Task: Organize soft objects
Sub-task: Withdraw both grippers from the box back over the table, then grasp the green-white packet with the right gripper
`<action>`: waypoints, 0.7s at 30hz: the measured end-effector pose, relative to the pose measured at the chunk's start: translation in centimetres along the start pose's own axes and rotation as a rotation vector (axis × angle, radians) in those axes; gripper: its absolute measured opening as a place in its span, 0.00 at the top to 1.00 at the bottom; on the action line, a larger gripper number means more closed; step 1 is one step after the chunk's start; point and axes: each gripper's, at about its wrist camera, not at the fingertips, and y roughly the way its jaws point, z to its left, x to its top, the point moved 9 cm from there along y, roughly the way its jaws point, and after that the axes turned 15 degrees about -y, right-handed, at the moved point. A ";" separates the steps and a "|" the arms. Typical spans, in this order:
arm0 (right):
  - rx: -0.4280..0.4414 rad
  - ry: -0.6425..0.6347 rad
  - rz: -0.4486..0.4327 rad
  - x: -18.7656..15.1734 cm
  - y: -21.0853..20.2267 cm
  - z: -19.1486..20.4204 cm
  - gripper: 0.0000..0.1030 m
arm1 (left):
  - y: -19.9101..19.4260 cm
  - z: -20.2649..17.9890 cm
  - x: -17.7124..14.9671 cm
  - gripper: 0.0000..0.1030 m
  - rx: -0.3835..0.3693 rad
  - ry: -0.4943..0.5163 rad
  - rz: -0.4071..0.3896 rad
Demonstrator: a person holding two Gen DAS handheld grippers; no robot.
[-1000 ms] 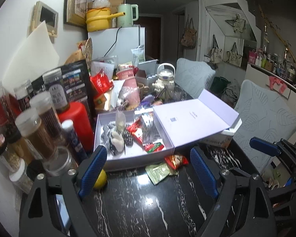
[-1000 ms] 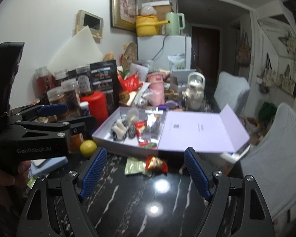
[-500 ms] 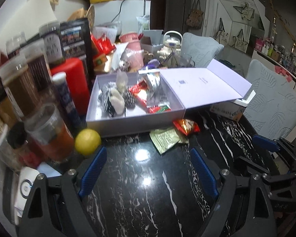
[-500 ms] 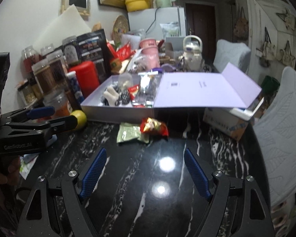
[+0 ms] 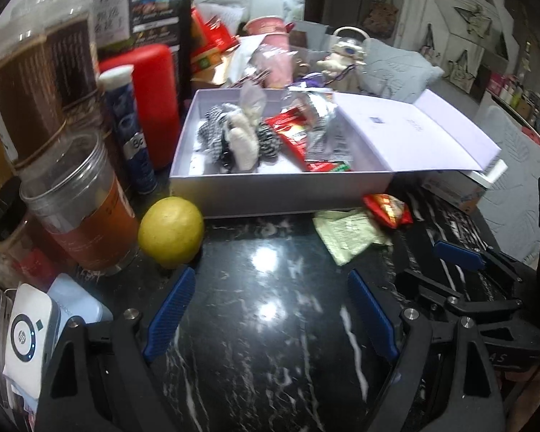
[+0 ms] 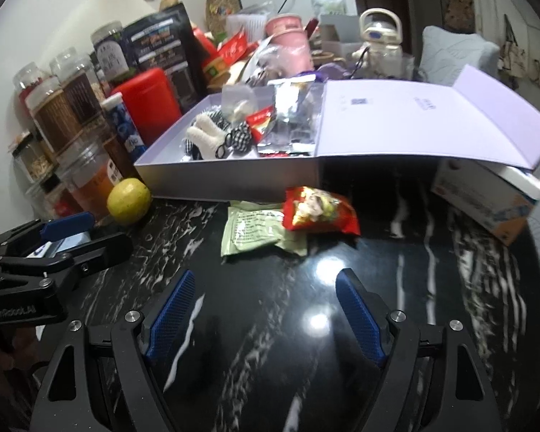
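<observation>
An open lilac box (image 5: 270, 192) (image 6: 212, 180) on the black marble table holds a white plush (image 5: 242, 143) (image 6: 208, 136), checked soft items (image 5: 212, 133), a red packet (image 5: 291, 133) and silver foil bags (image 6: 291, 115). In front of it lie a green sachet (image 5: 345, 232) (image 6: 248, 230) and a red snack packet (image 5: 387, 208) (image 6: 316, 212). My left gripper (image 5: 270, 288) is open and empty above the table, short of the box. My right gripper (image 6: 264, 293) is open and empty, just short of the two packets.
A yellow lemon (image 5: 171, 226) (image 6: 129, 199) sits at the box's left corner. Jars (image 5: 82, 208), a red canister (image 5: 151, 100) and a blue tube (image 5: 127, 129) crowd the left. A small carton (image 6: 486, 194) lies under the box lid at right. A white device (image 5: 27, 334) lies near left.
Both grippers have tilted down and moved closer to the table and the box. Both stay open and empty. Nothing on the table has moved.
</observation>
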 end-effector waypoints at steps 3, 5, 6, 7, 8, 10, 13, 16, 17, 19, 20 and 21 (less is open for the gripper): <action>0.011 0.013 0.026 0.3 2.0 0.0 0.21 | 1.0 0.9 0.7 0.15 0.015 -0.011 0.007; 0.014 0.018 0.056 0.4 3.4 0.1 0.21 | 1.5 1.3 1.1 0.16 0.022 -0.016 0.007; 0.015 0.018 0.067 0.5 4.0 0.1 0.21 | 1.8 1.5 1.3 0.15 0.023 -0.020 0.008; 0.011 0.017 0.076 0.7 4.5 0.1 0.21 | 2.0 1.6 1.6 0.16 0.024 -0.025 0.009; 0.010 0.015 0.078 0.9 4.8 0.2 0.21 | 2.2 1.8 1.7 0.15 0.025 -0.027 0.010; 0.002 0.007 0.083 1.4 5.4 0.3 0.21 | 2.5 2.0 2.0 0.16 0.027 -0.029 0.010; -0.030 -0.009 0.110 1.8 6.4 0.2 0.17 | 2.8 2.1 2.3 0.15 0.036 -0.023 0.008; -0.058 -0.028 0.128 2.0 7.1 0.3 0.15 | 3.0 2.3 2.5 0.16 0.039 -0.024 0.007; -0.081 -0.039 0.137 2.1 7.2 0.3 0.15 | 3.0 2.2 2.5 0.16 0.040 -0.023 0.004; -0.113 -0.053 0.139 2.1 7.4 0.2 0.21 | 3.0 2.1 2.6 0.16 0.040 -0.020 0.004; -0.146 -0.066 0.137 2.1 7.4 0.0 0.30 | 3.1 2.1 2.5 0.16 0.043 -0.016 0.003; -0.155 -0.069 0.131 2.1 7.2 0.0 0.42 | 3.1 2.0 2.5 0.16 0.044 -0.013 0.003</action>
